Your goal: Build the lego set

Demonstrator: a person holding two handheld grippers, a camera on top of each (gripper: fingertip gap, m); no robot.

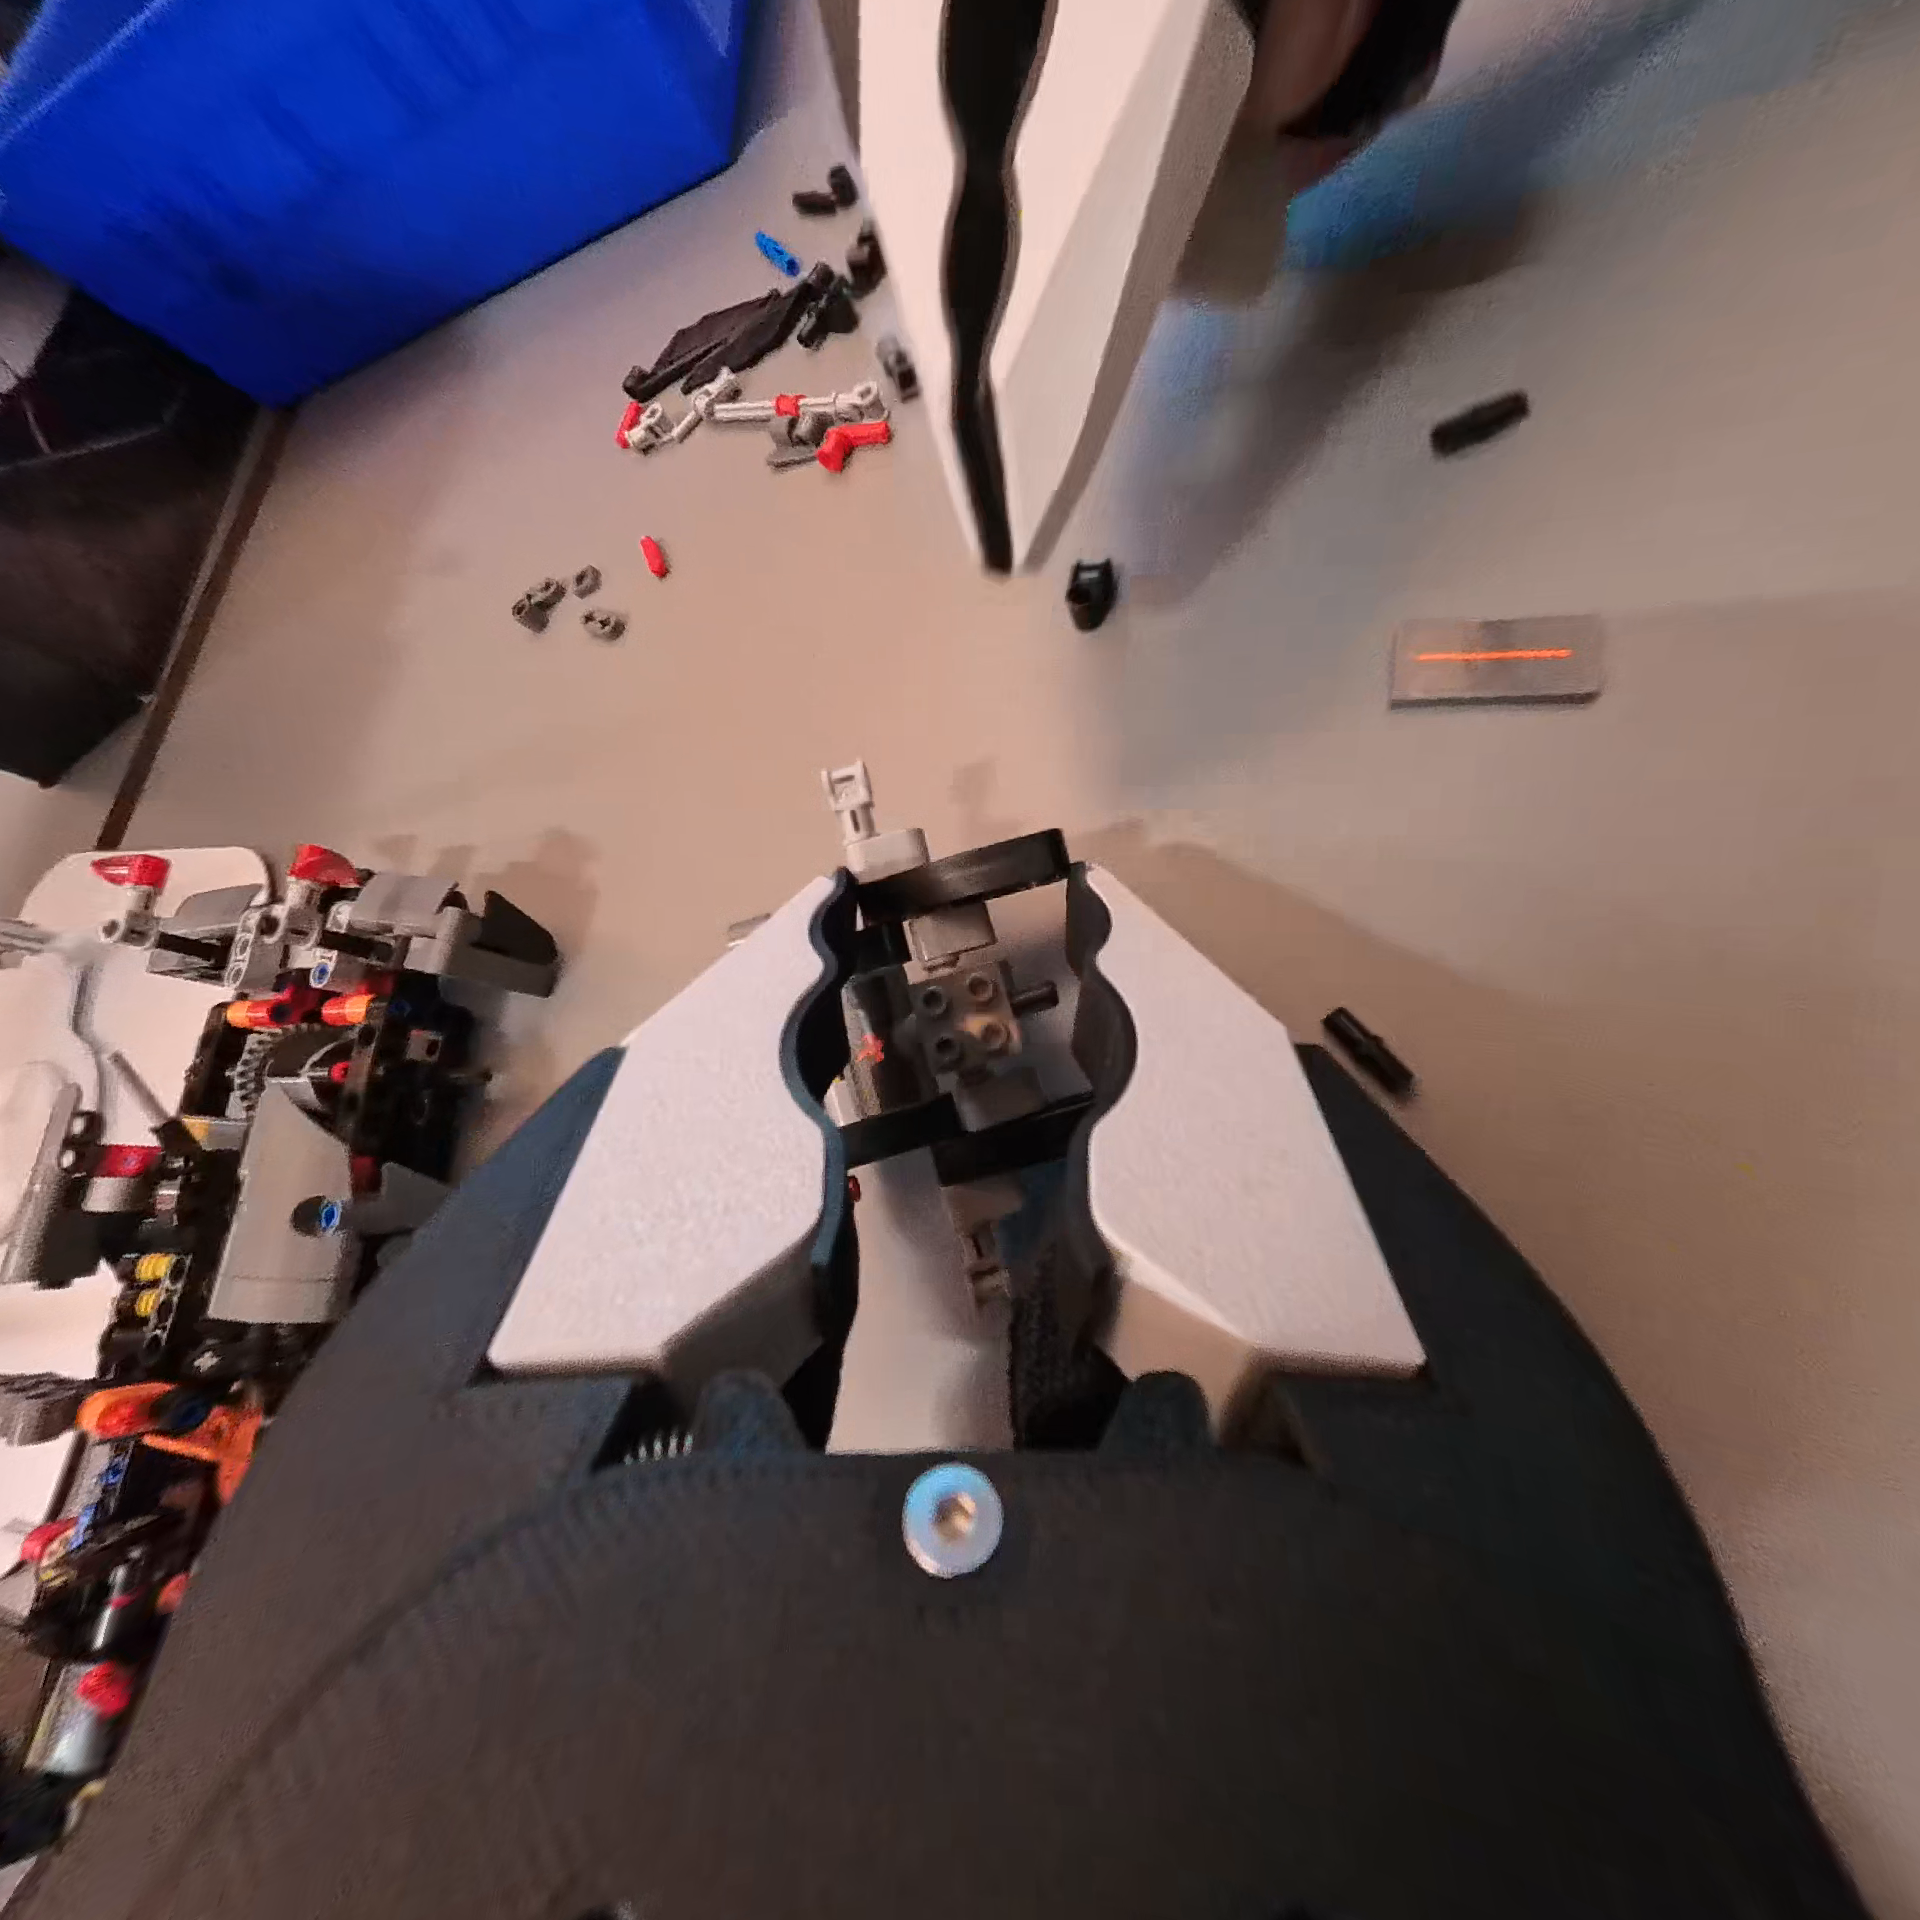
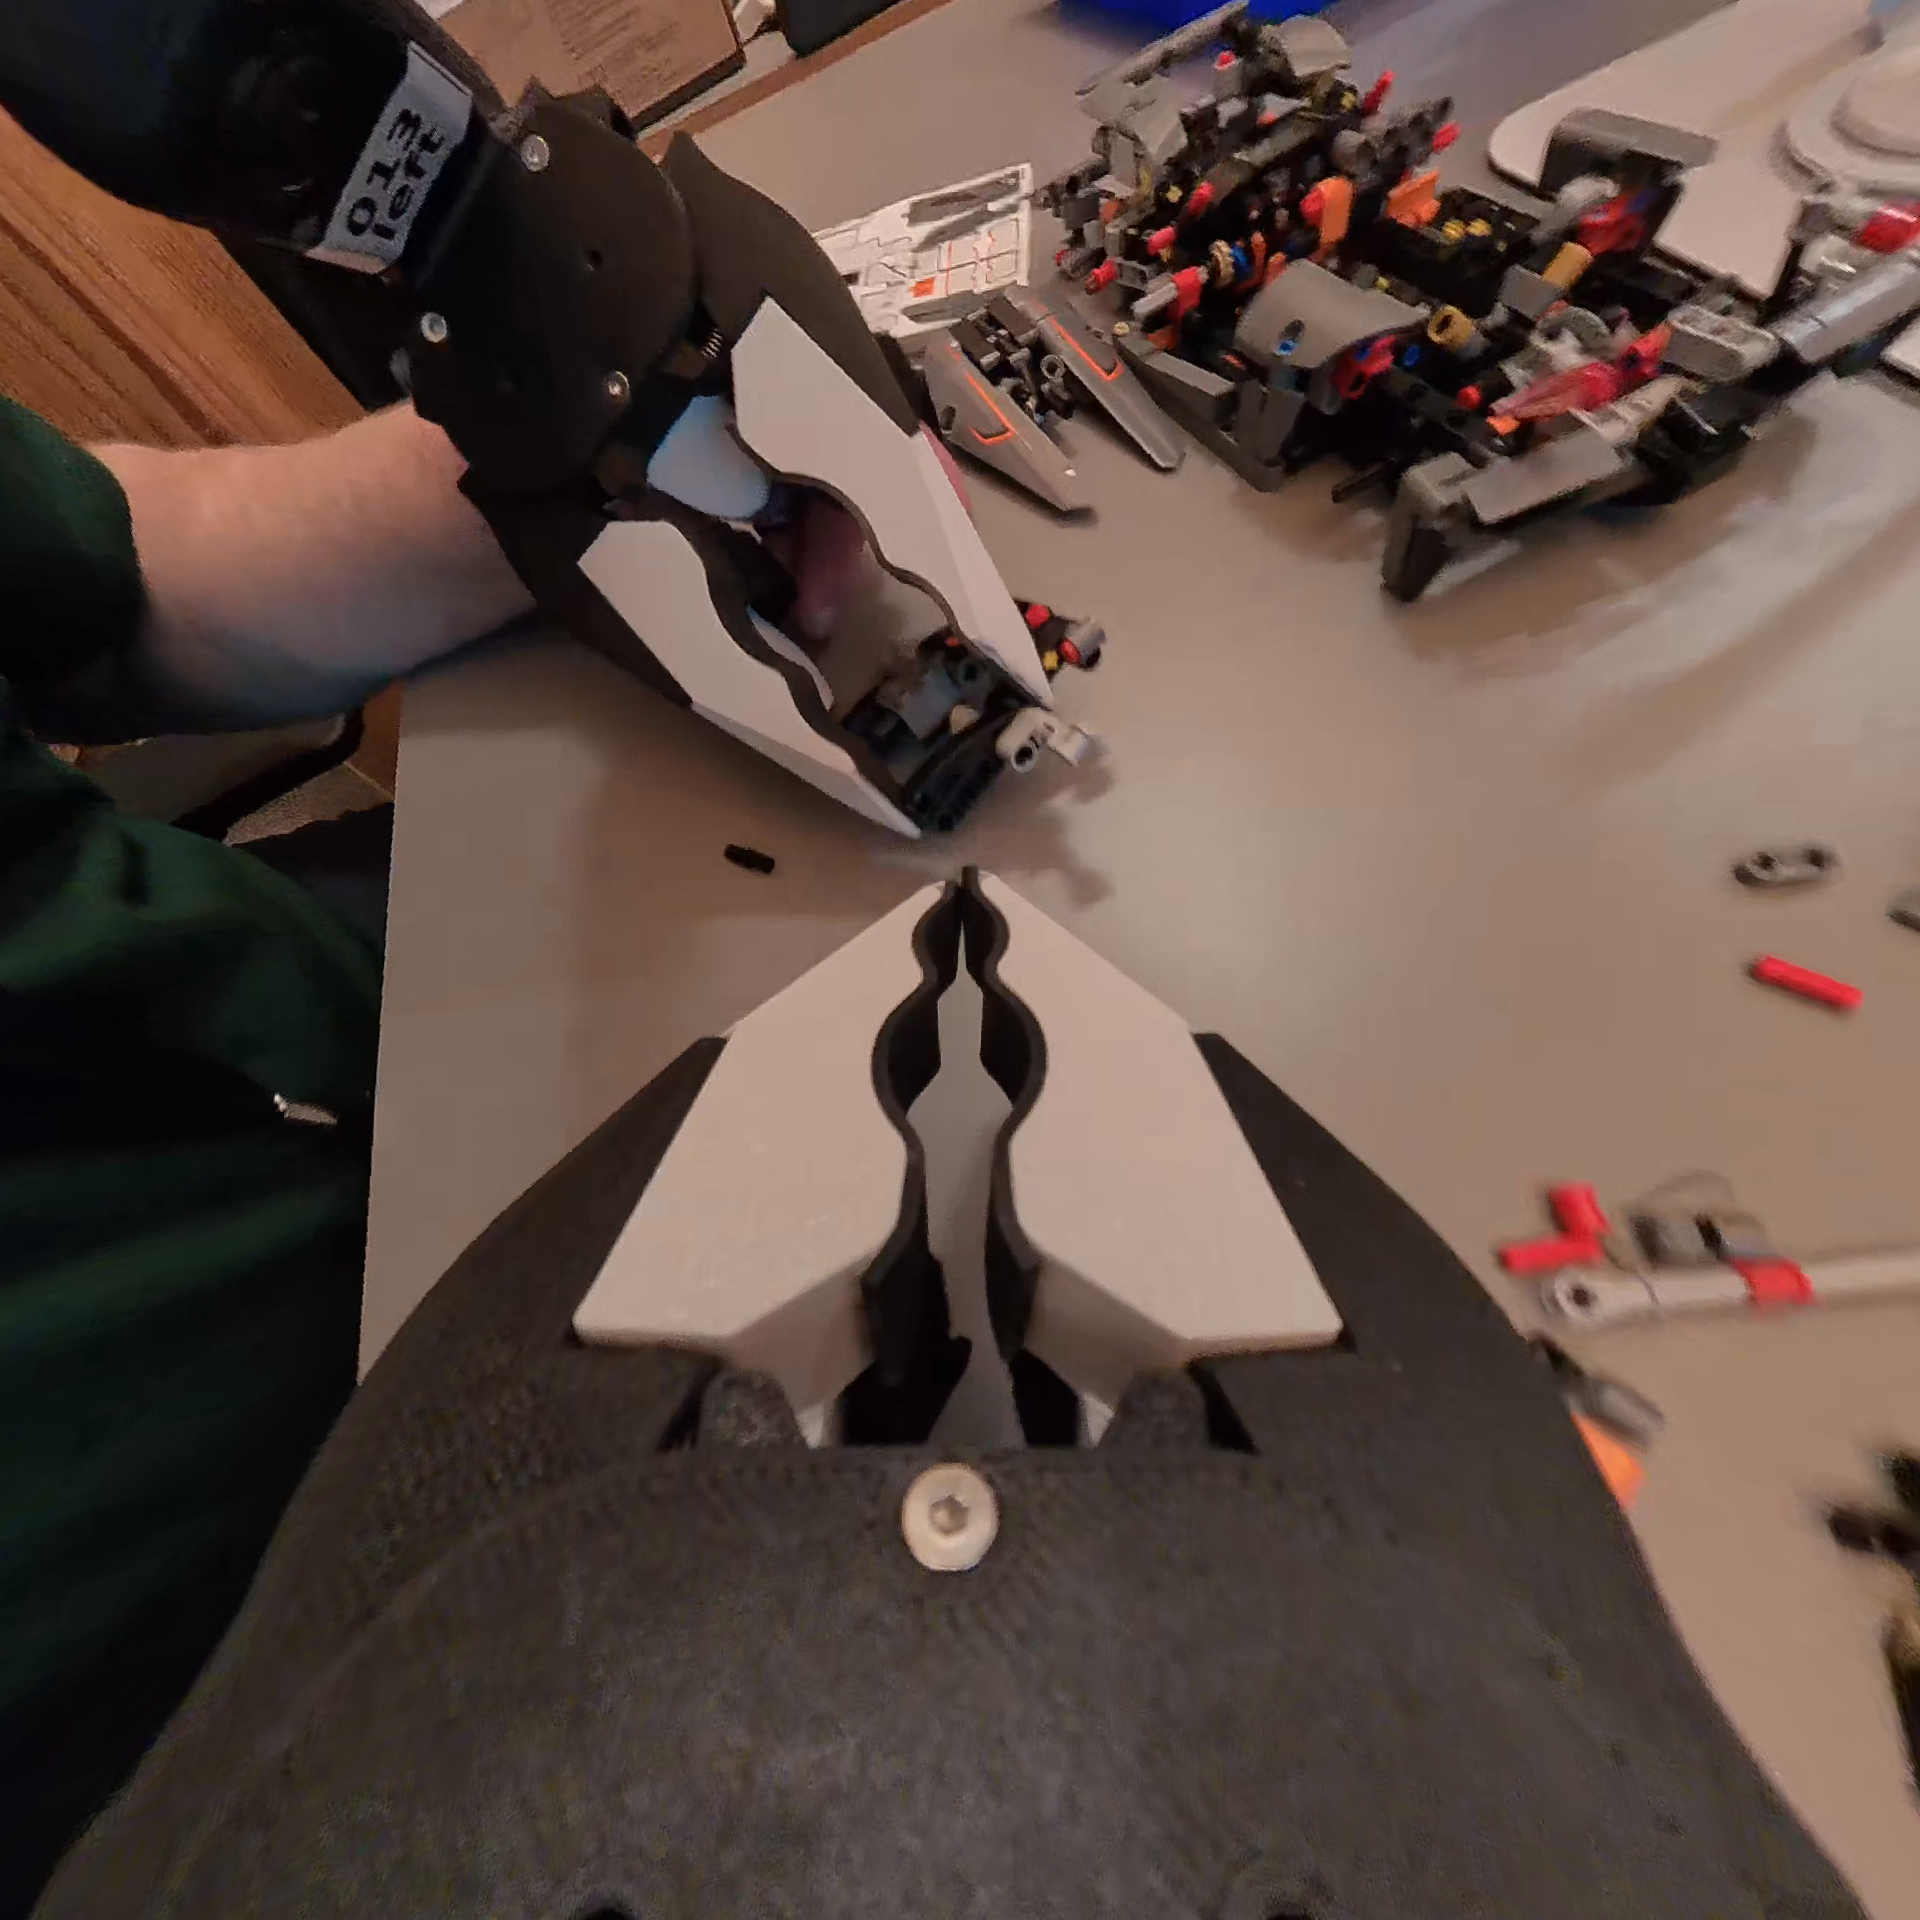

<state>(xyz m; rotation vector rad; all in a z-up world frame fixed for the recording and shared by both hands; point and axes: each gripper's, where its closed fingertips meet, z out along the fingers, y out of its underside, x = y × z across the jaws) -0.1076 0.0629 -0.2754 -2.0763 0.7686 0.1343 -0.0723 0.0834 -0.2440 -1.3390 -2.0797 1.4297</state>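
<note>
My left gripper [image 1: 966, 883] is shut on a small black and grey lego sub-assembly [image 1: 956, 1018]. A light grey connector [image 1: 868, 831] sticks out past its fingertips. The right wrist view shows the left gripper [image 2: 982, 769] tilted down, holding this sub-assembly [image 2: 935, 727] just above the table. My right gripper [image 2: 961, 883] is shut, with nothing visible between its pads, just in front of the left gripper's tips. It also shows at the top of the left wrist view [image 1: 987, 312]. The large lego model [image 2: 1403, 312] stands at the back right; it also shows at the left of the left wrist view [image 1: 260, 1091].
A blue bin [image 1: 312, 156] stands at the far left. Loose black, grey and red pieces [image 1: 758, 395] lie beyond, with a grey tile with an orange line [image 1: 1496, 660]. Black pins [image 1: 1366, 1049] [image 2: 748, 858] and a red pin [image 2: 1806, 983] lie on the table. A person's arm [image 2: 260, 561] is at left. Left tips to right tips: about 6 centimeters. From either gripper's tips it is about 15 centimeters to the red pin [image 2: 1806, 983]. Seen from the left wrist view [image 1: 654, 553] as well.
</note>
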